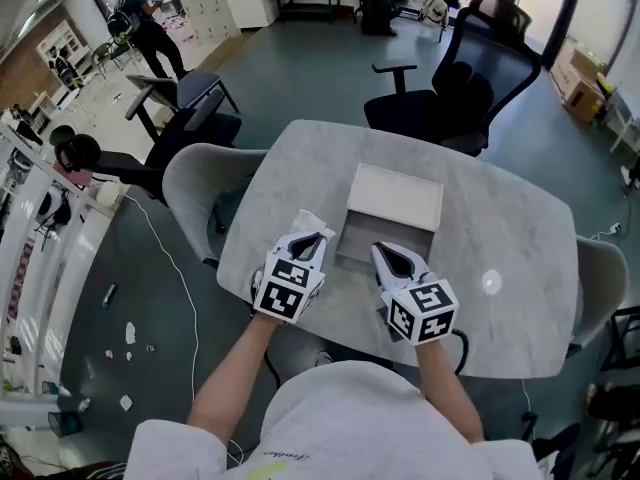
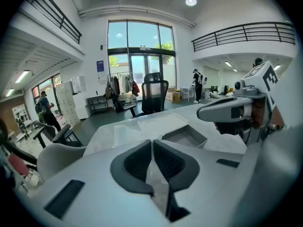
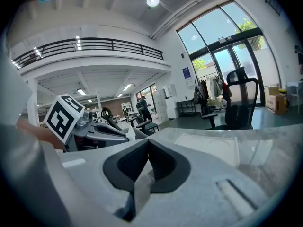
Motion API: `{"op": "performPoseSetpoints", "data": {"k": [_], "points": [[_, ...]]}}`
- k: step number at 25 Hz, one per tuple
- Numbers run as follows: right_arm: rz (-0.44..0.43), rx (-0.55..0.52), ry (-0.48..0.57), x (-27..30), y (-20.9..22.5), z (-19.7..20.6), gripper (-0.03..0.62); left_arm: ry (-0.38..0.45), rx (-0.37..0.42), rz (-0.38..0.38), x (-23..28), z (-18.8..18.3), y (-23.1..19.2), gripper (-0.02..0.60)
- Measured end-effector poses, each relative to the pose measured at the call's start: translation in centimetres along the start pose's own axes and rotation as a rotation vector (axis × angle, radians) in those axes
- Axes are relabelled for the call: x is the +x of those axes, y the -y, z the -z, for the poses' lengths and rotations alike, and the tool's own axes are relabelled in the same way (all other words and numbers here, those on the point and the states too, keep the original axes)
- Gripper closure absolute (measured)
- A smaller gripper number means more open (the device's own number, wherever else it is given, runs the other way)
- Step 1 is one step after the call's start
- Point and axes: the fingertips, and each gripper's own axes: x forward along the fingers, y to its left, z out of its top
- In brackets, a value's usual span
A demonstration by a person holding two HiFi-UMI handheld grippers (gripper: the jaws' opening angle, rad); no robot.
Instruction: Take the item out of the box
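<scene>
One surface (image 1: 500,228) carries two tools, one open box (image 1: 358,240), one lid (image 1: 395,196) and one crumpled white sheet (image 1: 308,221). At centre left, the left tool (image 1: 308,243) is clamped on the sheet, which sits just outside the box and is mostly hidden behind the tool. The lid lies just above the box in the frame. The right tool (image 1: 385,256) has its jaws together at the box's right rim, and whether it pinches anything is hard to make out.
</scene>
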Motion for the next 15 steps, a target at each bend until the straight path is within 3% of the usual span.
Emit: {"op": "performPoseSetpoints", "data": {"k": [15], "points": [[-0.103,-0.094,-0.017,4.2,-9.4,-1.0,0.589,0.172,-0.230,-0.207,-10.9,4.0,-7.7,0.558]]}}
